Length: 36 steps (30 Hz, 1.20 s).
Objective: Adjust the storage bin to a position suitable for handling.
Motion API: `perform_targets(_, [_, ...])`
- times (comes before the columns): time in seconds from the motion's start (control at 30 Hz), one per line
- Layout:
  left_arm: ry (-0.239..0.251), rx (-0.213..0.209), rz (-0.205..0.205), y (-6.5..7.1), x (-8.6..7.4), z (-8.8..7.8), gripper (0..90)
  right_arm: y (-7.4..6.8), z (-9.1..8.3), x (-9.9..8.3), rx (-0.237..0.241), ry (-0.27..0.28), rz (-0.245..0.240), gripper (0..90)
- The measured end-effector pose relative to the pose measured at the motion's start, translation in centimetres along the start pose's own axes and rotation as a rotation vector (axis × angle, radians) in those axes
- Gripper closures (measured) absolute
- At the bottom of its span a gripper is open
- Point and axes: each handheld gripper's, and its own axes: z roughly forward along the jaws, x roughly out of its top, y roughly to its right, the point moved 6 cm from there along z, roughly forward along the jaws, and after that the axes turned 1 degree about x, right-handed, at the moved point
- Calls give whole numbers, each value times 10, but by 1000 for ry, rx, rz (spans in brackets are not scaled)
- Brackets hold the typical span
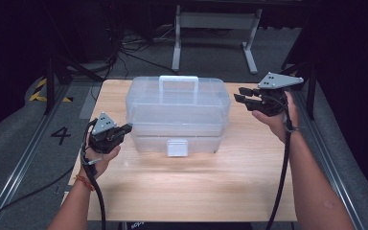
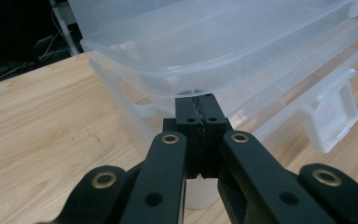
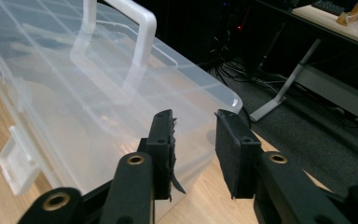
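- Dark room behind; pale wooden table (image 1: 182, 191) bears a clear plastic box (image 1: 177, 112) at centre frame, front latch (image 1: 177, 147) down.
- Left gripper (image 1: 124, 129), jaws clenched on nothing, noses under the lid's lower-left corner; better keep it steady there.
- Right gripper (image 1: 242, 94), jaws parted and empty, hangs at right; it should square up to the box's end before closing.
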Motion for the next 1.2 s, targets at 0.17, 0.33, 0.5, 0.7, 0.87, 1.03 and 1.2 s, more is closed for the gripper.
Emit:
perform_targets(0.17, [0,5,6,-1,3,0,899,-2,-2,-19,5,3,9,650])
perform_targets(0.33, [-2,7,12,-2,7,-1,899,-9,3,-36,24,-6,5,630])
perform_targets(0.5, [0,13,17,-3,13,-2,899,-16,8,-52,48,-17,19,618])
perform_targets(0.7, [1,16,27,-5,17,-3,899,-20,13,-63,59,-32,28,592])
perform_targets(0.87, [0,15,31,-6,20,-3,899,-24,20,-73,72,-61,39,518])
perform_targets(1.03, [-2,16,30,-6,21,-3,899,-27,28,-75,52,-63,22,463])
perform_targets(1.2, [-2,15,34,-7,21,-3,898,-26,41,-74,13,-33,36,448])
